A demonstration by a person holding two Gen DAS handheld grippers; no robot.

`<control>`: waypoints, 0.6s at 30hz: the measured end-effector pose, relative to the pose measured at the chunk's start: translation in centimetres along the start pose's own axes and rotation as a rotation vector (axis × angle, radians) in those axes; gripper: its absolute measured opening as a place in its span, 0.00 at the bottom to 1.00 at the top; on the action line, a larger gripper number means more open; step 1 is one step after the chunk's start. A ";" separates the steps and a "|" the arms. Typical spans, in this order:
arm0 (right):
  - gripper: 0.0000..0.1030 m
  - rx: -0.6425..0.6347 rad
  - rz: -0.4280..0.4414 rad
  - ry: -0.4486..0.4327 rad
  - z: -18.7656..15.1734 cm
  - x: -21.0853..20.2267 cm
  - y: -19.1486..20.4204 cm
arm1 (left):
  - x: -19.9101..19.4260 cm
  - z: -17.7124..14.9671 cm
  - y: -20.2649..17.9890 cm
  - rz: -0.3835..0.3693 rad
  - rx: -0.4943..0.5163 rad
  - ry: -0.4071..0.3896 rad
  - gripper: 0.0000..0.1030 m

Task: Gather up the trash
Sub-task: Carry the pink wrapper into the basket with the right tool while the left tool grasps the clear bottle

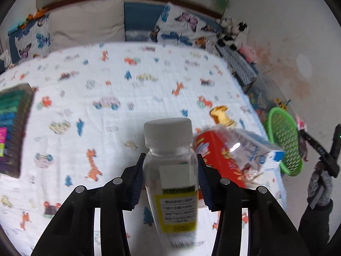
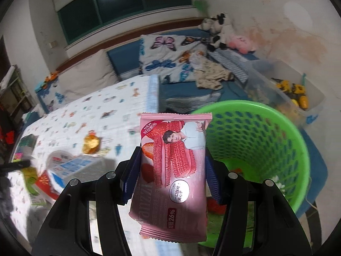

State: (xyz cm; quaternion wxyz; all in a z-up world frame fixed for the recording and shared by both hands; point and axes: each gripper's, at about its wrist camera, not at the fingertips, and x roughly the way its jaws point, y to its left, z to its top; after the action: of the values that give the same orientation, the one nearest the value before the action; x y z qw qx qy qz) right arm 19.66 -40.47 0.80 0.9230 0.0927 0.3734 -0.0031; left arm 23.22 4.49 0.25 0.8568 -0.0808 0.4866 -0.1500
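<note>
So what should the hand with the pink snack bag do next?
Probably carry the pink snack bag a bit further right, over the green basket, then let go. The right tongs grip it beside the basket's rim, not yet above the opening.

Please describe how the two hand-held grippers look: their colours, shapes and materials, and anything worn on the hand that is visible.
The left hand-held gripper and the right hand-held gripper look alike: glossy black angular linkage arms with round silver pivot pins, and dark blue ribbed finger pads. In the left wrist view, the right hand wears a grey knitted glove with a dark sleeve below it. No cables are visible.
</note>
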 end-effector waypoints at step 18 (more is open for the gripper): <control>0.56 0.071 -0.191 0.076 -2.4 2.7 -7.5 | -9.4 5.2 -3.7 0.048 0.106 -0.201 0.42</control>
State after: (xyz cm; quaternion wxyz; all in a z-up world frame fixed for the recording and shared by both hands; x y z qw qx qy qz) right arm 19.44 -47.24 -4.03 0.8997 0.0894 0.4151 -0.1009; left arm 22.47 4.08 11.59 0.9077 -0.0386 0.3914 -0.1462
